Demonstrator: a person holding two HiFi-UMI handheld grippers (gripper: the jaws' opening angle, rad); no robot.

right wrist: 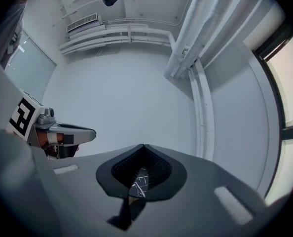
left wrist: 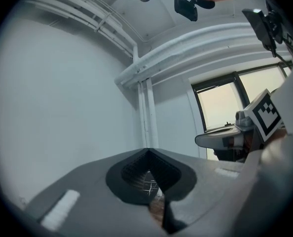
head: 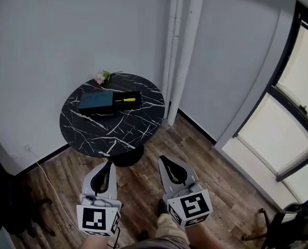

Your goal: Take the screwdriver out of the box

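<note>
- Nearest the camera, the left gripper point(head: 109, 164) and the right gripper point(head: 163, 160) are hovering side by side over the wooden floor point(head: 143, 191), both pointing toward the table.
- Both grippers are showing their jaws clenched together. Each gripper view shows nothing between them but a slot of marbled tabletop beyond.
- The round black table point(head: 97, 136) is standing well apart from both grippers, on the far side of the floor by the wall.
- The box point(head: 98, 102) is lying open on the far part of the table, with a small bunch of flowers point(head: 102, 77) just beyond it.
- The screwdriver point(head: 127, 99), with its yellow handle, is lying inside the right end of the box, untouched.
- Judgement: the task is sitting at its start. Nothing is being gripped, so reaching the table, opening a jaw, grasping the screwdriver and lifting it clear are all remaining.
</note>
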